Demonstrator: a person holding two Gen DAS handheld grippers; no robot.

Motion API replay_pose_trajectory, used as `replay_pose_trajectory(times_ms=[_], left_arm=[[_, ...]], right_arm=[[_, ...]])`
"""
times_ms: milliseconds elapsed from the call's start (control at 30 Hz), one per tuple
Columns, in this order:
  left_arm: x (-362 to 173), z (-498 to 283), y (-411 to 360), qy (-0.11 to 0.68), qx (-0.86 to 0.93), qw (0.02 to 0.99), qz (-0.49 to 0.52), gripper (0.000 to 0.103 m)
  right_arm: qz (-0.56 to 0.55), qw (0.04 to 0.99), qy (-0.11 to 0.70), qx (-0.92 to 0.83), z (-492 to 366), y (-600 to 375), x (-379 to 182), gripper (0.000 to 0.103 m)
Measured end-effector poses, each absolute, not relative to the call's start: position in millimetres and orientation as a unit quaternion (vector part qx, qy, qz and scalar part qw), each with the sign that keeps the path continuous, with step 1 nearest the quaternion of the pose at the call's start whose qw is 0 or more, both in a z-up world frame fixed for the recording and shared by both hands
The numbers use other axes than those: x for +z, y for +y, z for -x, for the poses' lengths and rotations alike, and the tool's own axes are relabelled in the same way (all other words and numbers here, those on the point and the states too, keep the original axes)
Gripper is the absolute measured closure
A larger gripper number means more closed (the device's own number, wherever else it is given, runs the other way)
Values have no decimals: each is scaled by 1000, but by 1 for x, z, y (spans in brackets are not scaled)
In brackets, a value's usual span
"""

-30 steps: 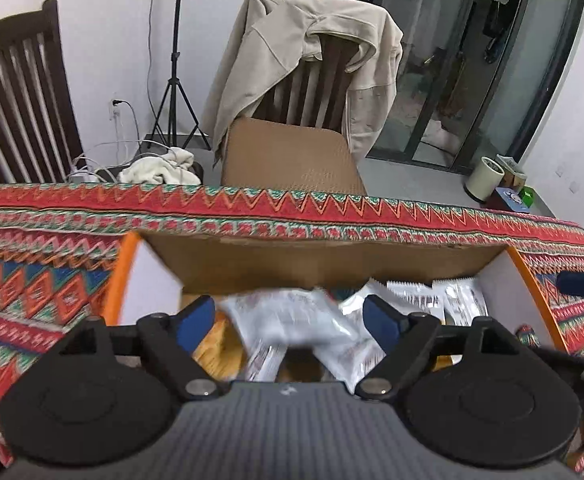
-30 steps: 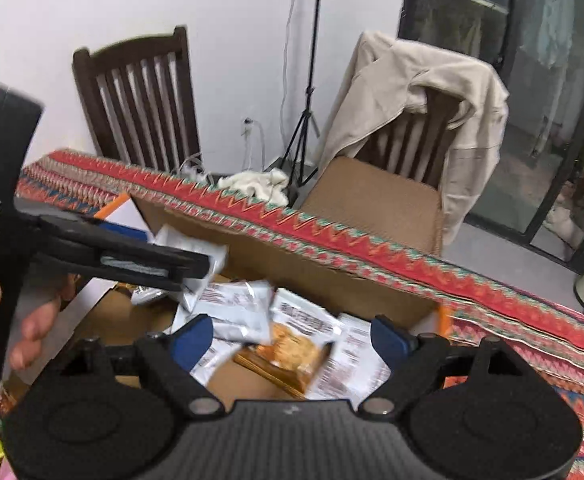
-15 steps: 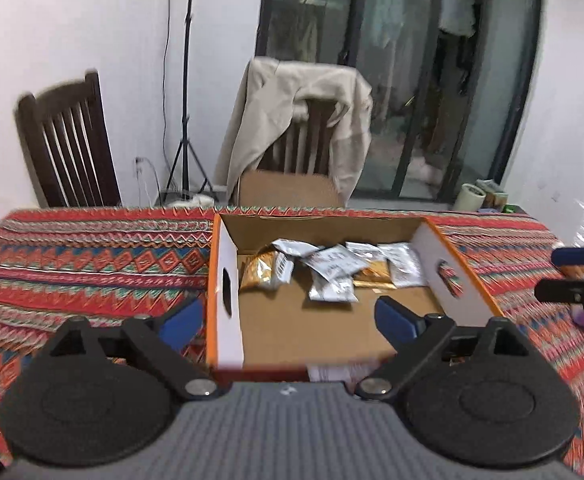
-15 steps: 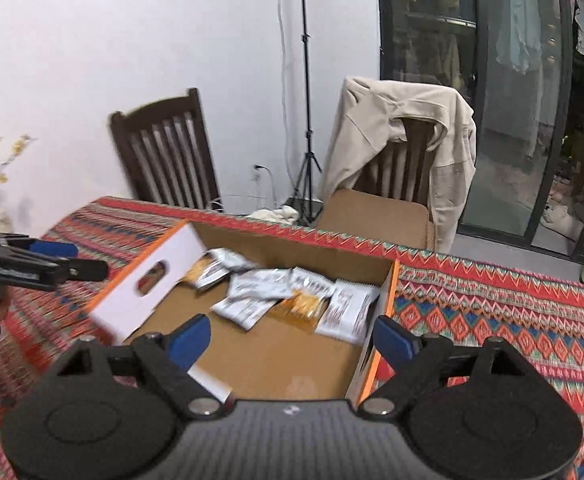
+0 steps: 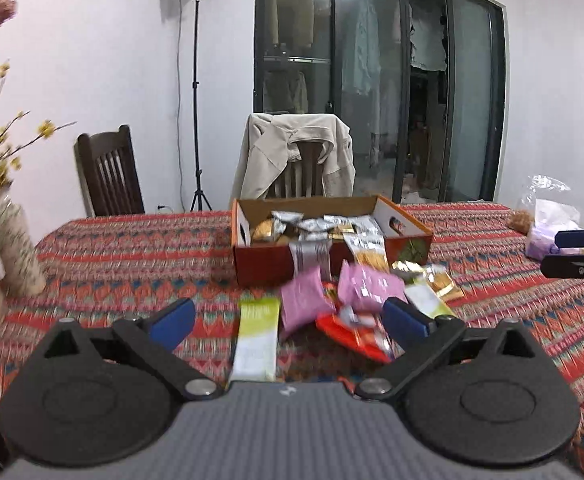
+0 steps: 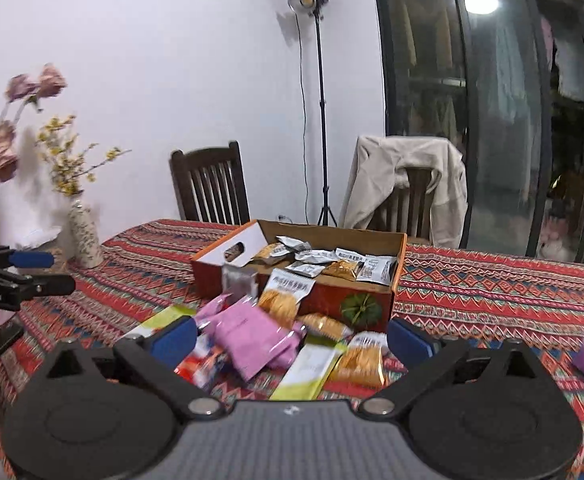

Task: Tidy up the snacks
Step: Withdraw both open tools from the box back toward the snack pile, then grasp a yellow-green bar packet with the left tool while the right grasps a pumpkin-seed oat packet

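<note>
Overhead, a round ceiling lamp reflects in the dark glass doors [image 5: 380,92] at the far side of the room, and a studio light on a tripod [image 5: 196,92] stands against the white wall. Our surface [image 5: 132,256] wears a red zigzag-patterned cloth. We count two wooden chairs behind it: a bare one [image 5: 110,176] on the left and one draped with a beige jacket [image 5: 296,156]. A speckled vase [image 6: 86,240] of flowers stands at the left edge.

We see one cardboard box [image 5: 268,268], open at the top, holding several silver and golden snack packets [image 5: 312,226] along its far side. Near its front wall, loose snacks lie in a pile: two pink packets [image 5: 332,298], a red one [image 5: 352,334], green-and-white ones [image 5: 256,340] and golden ones [image 6: 362,360], some overlapping.

Our left gripper [image 5: 288,322] hovers near the pile, fingers spread wide and holding nothing. Our right gripper [image 6: 290,338] does the same, fingers also spread and empty.
</note>
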State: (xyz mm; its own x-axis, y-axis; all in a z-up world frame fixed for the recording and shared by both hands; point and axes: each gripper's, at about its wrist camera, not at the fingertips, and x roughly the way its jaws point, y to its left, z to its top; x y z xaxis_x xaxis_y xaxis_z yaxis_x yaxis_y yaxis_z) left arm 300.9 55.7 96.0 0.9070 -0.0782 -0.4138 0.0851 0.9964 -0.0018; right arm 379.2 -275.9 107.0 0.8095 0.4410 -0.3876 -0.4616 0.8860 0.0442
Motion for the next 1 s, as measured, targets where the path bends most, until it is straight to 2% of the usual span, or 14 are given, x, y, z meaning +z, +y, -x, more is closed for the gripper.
replay_pose_trajectory(times_ms=[233, 567, 1000], left_arm=[[76, -262, 39, 217, -33, 975, -24, 0], [61, -236, 52, 238, -22, 971, -1, 0], [31, -283, 65, 257, -6, 966, 27, 1]], right_arm=[[63, 956, 193, 214, -314, -272, 85, 0], [35, 957, 212, 193, -286, -283, 63, 0], [22, 962, 215, 167, -318, -267, 49, 3]])
